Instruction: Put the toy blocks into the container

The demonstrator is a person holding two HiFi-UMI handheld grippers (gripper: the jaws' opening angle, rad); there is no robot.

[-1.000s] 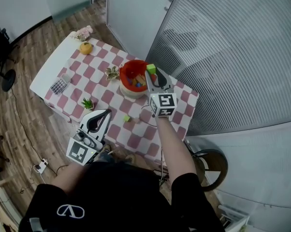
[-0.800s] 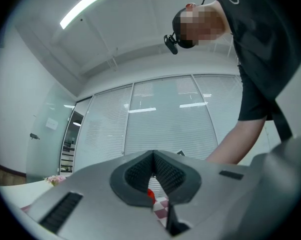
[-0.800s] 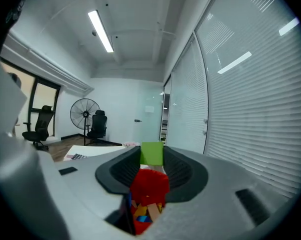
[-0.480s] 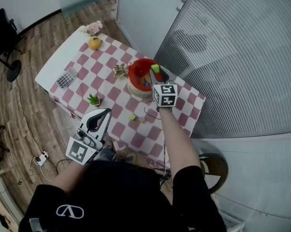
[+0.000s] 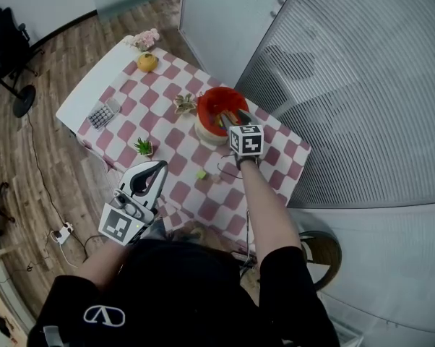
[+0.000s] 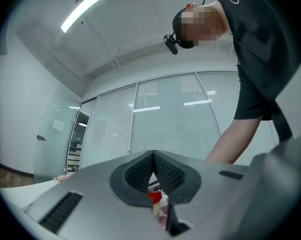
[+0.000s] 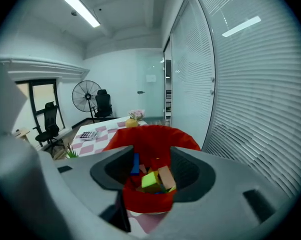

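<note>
Your right tongs [image 5: 230, 118] hang over the red container [image 5: 208, 101], tipped down into its mouth. Their jaws have just been opening and now stand apart, pressing on nothing. In the right gripper view the lime-green block [image 7: 149, 180] shows in the gap between them, but lower down. It lies inside the container beside a tan block [image 7: 166, 178] and a blue block [image 7: 135, 164]. I judge that one dropped and done.

Your left tongs [image 5: 158, 169] are closed on nothing, tips meeting. They sit off the near edge of the tabletop [image 5: 183, 194], well apart from the container.

The task isn't finished. A small green block [image 5: 201, 173] lies on the checked cloth near the container, with a paler bit [image 5: 217, 178] just beside it, too small to tell what.

Handling guess: these blocks look light, stiff and smooth-faced, not fragile. Take the next one across two flat opposite faces, square on, at mid-height. A corner grip would likely let it twist or pop out. A gentle squeeze should do. Release low over the container so it doesn't bounce out.
</note>
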